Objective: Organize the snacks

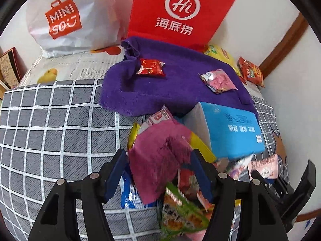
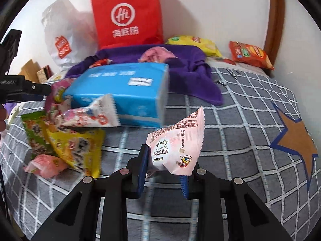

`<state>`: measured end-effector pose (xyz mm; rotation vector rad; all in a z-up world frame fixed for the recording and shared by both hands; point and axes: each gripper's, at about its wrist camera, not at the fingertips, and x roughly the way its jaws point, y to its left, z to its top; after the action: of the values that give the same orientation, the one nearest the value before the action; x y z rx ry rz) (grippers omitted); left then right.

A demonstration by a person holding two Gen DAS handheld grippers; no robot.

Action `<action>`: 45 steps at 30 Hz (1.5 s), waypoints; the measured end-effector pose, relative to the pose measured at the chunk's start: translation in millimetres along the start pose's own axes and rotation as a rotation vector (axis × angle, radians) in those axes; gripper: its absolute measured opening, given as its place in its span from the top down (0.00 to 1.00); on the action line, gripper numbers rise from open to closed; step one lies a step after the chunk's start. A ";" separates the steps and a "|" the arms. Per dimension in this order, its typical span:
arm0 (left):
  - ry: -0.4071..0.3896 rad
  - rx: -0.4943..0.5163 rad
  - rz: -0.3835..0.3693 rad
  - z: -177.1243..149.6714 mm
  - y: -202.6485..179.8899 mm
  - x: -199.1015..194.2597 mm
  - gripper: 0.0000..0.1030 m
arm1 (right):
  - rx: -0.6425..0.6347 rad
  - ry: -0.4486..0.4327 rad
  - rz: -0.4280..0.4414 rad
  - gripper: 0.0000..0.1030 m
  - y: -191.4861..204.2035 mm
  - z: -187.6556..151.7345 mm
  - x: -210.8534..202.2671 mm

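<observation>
In the left wrist view my left gripper (image 1: 158, 172) is shut on a magenta snack packet (image 1: 158, 160) and holds it above a pile of packets: a green one (image 1: 180, 210), a blue one (image 1: 128, 196) and a yellow one (image 1: 200, 146). In the right wrist view my right gripper (image 2: 163, 170) is shut on a pale pink snack packet (image 2: 176, 148), lifted off the checked bed cover (image 2: 230, 130). The pile lies to its left, with a yellow packet (image 2: 76, 148), a green packet (image 2: 34, 132) and a white-pink packet (image 2: 92, 116). The left gripper (image 2: 24, 91) shows at the far left.
A blue tissue pack (image 1: 230, 128) (image 2: 124, 92) lies by the pile. A purple towel (image 1: 180, 76) (image 2: 190, 74) holds a red packet (image 1: 150, 67) and a pink packet (image 1: 218, 80). A red bag (image 1: 180, 10), a white bag (image 1: 64, 20) and chip bags (image 2: 250, 54) stand near the wall.
</observation>
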<state>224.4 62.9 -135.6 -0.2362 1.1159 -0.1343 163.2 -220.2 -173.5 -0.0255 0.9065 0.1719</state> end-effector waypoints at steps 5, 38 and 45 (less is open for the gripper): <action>0.013 -0.008 -0.022 5.4 -3.9 16.2 0.30 | 0.036 0.023 0.027 0.72 -9.7 0.4 8.1; -0.115 0.030 -0.035 -8.9 14.6 -52.5 0.45 | 0.010 -0.059 0.000 0.72 16.7 19.7 -39.5; -0.138 0.059 -0.056 -22.2 3.7 -76.1 0.45 | 0.020 -0.091 0.014 0.72 30.1 32.2 -63.1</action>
<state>171.3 80.8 -79.4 -0.2208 0.9673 -0.1978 145.4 -196.2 -102.6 0.0072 0.8176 0.1753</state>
